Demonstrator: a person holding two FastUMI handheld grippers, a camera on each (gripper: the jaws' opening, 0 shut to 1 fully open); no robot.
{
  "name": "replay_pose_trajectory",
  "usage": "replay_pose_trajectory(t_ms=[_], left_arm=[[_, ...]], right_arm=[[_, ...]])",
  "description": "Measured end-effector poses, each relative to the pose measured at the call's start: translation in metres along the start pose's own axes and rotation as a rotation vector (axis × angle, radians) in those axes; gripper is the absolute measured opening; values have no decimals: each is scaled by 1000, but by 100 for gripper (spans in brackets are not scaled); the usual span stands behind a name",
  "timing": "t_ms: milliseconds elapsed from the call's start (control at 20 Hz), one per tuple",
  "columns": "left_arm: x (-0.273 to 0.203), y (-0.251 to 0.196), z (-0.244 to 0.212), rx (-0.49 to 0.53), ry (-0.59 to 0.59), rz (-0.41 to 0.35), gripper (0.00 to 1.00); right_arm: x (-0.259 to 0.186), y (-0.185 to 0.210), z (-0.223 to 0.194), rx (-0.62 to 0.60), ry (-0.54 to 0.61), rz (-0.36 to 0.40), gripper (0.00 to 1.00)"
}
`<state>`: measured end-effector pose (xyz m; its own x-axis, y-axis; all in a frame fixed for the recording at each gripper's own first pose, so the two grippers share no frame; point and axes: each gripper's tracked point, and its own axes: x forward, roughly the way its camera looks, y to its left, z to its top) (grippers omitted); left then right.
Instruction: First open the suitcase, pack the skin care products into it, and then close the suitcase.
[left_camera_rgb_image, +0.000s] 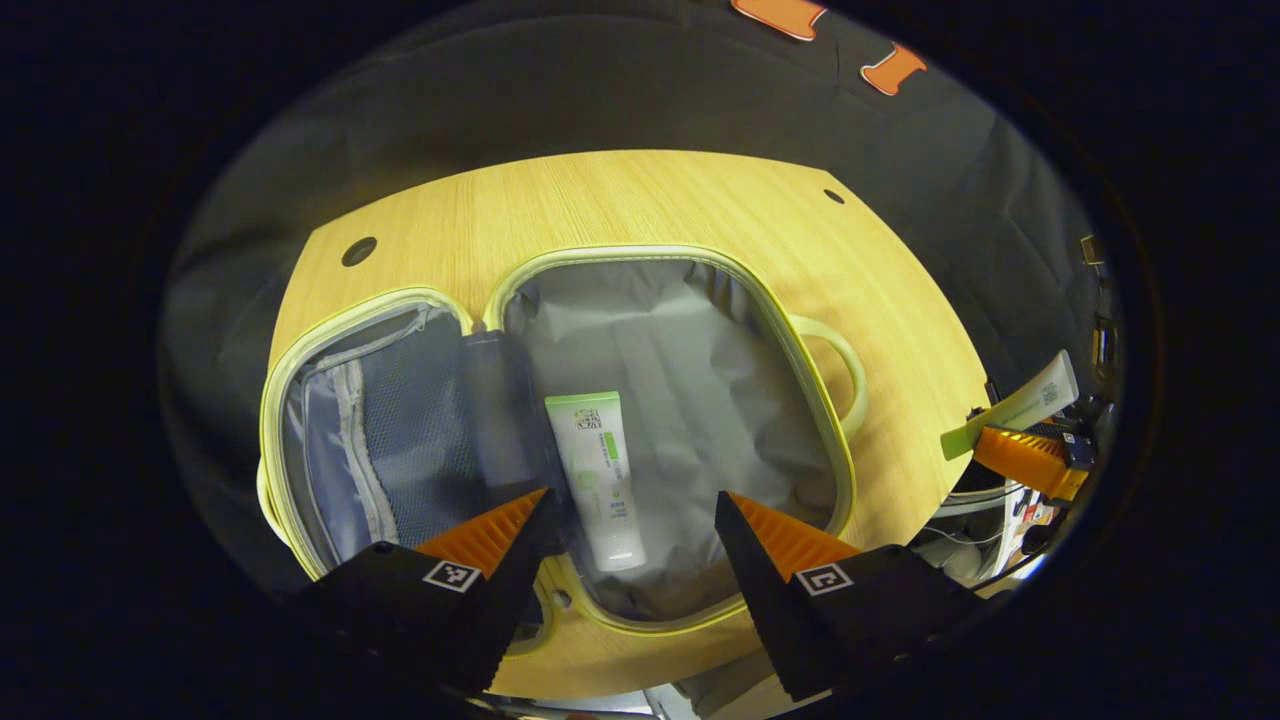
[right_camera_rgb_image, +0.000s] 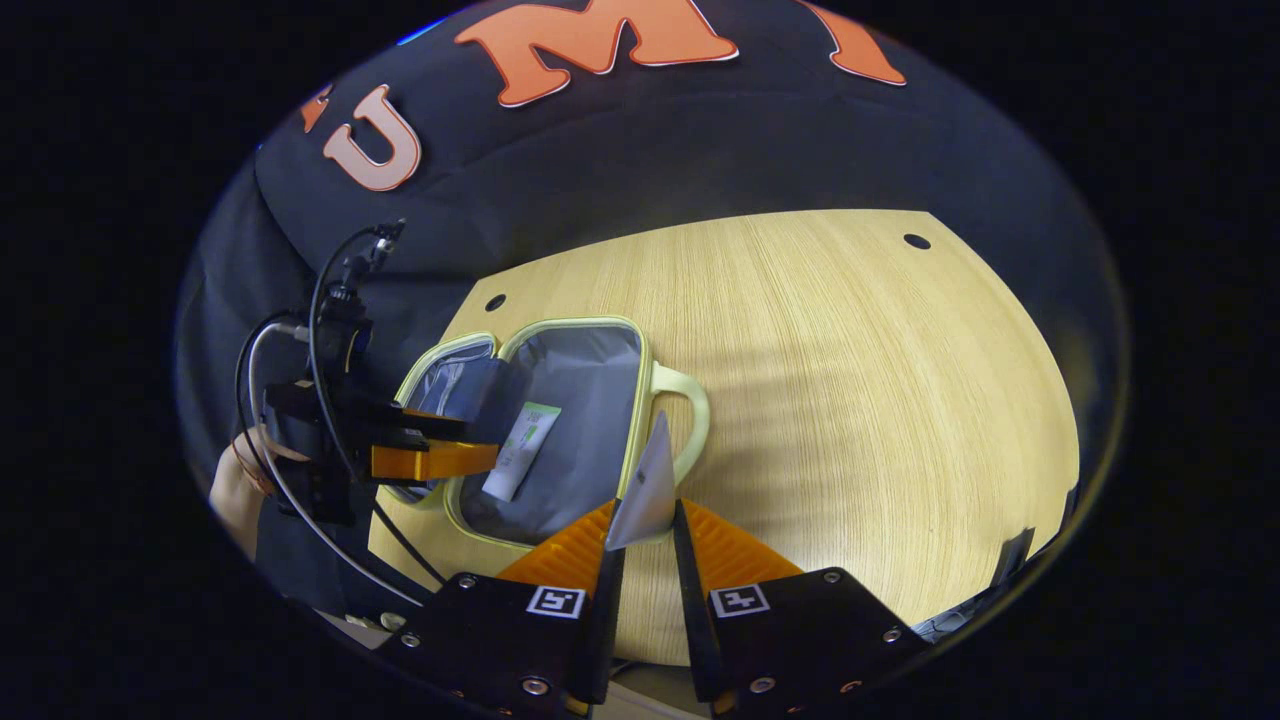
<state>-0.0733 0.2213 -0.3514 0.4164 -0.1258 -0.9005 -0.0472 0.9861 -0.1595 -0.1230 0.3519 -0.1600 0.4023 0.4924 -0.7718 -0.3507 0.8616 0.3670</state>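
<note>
**A:** What's in front of me? The table (right_camera_rgb_image: 850, 380) first, wood, with the suitcase (left_camera_rgb_image: 820, 400) lying open on it, lid side flat next to the main side.

**B:** Anything packed yet?

**A:** One tube (left_camera_rgb_image: 603, 478) lies in the main side, near the hinge. My left gripper (left_camera_rgb_image: 632, 520) hangs over it with the fingers spread, holding nothing.

**B:** And the other hand?

**A:** My right gripper (right_camera_rgb_image: 645, 530) pinches a second tube (right_camera_rgb_image: 645, 485) by one end, both fingers pressed on it. It is off to the handle side of the suitcase, above the table, not yet over the opening.

**B:** What worries you?

**A:** The grip is near the tip, so I think the tube could swing or slip as I carry it across. It could also catch the rim or the handle (right_camera_rgb_image: 690, 415) if I come in low, and my left gripper sits right over the drop spot.
</note>
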Motion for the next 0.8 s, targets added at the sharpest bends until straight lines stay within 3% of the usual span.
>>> replay_pose_trajectory(t_ms=[200, 500, 800], left_arm=[[-32, 19, 0, -11, -102, 42, 98], [-90, 53, -19, -133, -217, 46, 98], [-158, 105, -42, -229, -282, 160, 98]], right_arm=[[-2, 6, 18, -45, -8, -2, 31], [4, 52, 50, -179, -17, 37, 31], [37, 96, 37, -200, 63, 102, 31]])
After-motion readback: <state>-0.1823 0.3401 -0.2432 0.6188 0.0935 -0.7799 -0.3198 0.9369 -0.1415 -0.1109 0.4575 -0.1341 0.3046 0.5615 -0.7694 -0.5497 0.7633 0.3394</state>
